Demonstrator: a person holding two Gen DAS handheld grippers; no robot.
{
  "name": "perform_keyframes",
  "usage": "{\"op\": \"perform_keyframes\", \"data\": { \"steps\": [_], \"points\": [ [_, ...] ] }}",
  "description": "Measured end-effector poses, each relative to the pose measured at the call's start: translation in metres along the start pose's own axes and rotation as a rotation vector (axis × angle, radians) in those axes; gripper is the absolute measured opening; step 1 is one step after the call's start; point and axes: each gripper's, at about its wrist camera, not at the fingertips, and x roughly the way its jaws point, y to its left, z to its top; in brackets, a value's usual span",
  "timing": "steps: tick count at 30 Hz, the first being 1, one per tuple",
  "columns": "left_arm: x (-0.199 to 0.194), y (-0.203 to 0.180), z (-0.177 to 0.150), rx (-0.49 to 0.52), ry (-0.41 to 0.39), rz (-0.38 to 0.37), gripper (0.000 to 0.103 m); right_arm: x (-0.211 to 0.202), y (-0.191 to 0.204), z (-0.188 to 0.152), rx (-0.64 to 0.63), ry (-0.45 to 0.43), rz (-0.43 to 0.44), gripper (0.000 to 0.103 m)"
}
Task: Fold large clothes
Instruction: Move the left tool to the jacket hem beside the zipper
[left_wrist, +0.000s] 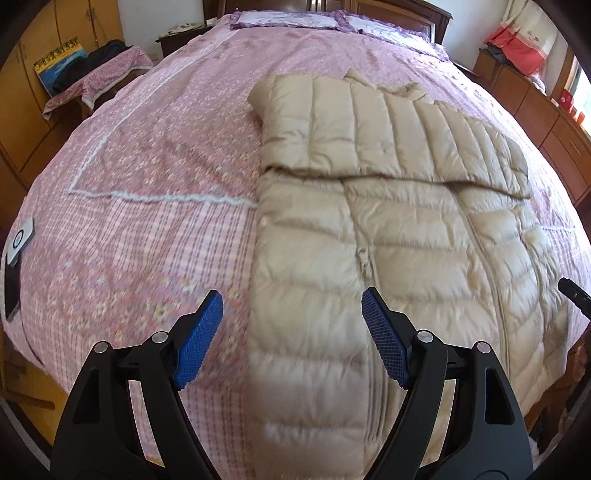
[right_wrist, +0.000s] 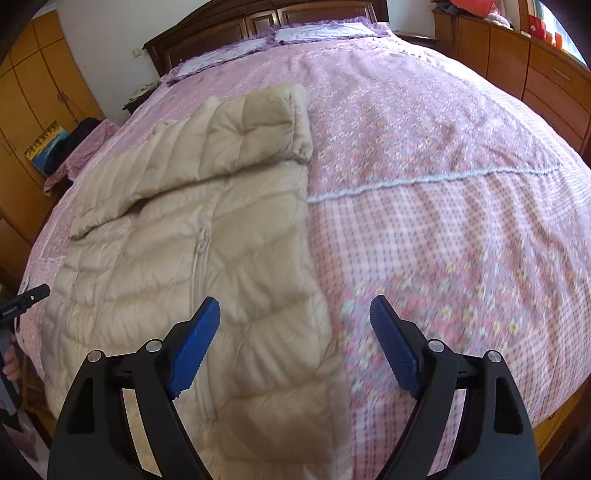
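Observation:
A beige quilted puffer jacket (left_wrist: 388, 229) lies flat on the pink bedspread (left_wrist: 147, 177), zipper up, with both sleeves folded across its chest. My left gripper (left_wrist: 291, 306) is open and empty, hovering above the jacket's lower left edge. In the right wrist view the jacket (right_wrist: 207, 236) fills the left half, with a folded sleeve (right_wrist: 255, 125) on top. My right gripper (right_wrist: 295, 314) is open and empty above the jacket's lower right edge. The tip of the right gripper shows at the right edge of the left wrist view (left_wrist: 574, 295); the left one shows at the left edge of the right wrist view (right_wrist: 26, 299).
Pillows (left_wrist: 295, 18) and a dark wooden headboard (right_wrist: 258, 18) stand at the far end of the bed. Wooden cabinets (right_wrist: 546, 74) line the right wall. A covered stool with dark clothes (left_wrist: 99, 70) stands left. A white device (left_wrist: 20, 240) lies at the bed's left edge.

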Motion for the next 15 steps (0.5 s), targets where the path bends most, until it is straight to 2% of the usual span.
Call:
{"op": "perform_keyframes", "data": {
  "steps": [12,15],
  "points": [
    [-0.002,0.021,-0.031,-0.068,0.059,0.034,0.077,0.002,-0.001,-0.028,-0.017,0.102,-0.008,0.081],
    [0.001,0.023,-0.038,-0.075,0.075,0.031,0.077,0.003,-0.002,-0.034,-0.02,0.104,-0.006,0.082]
  ]
}}
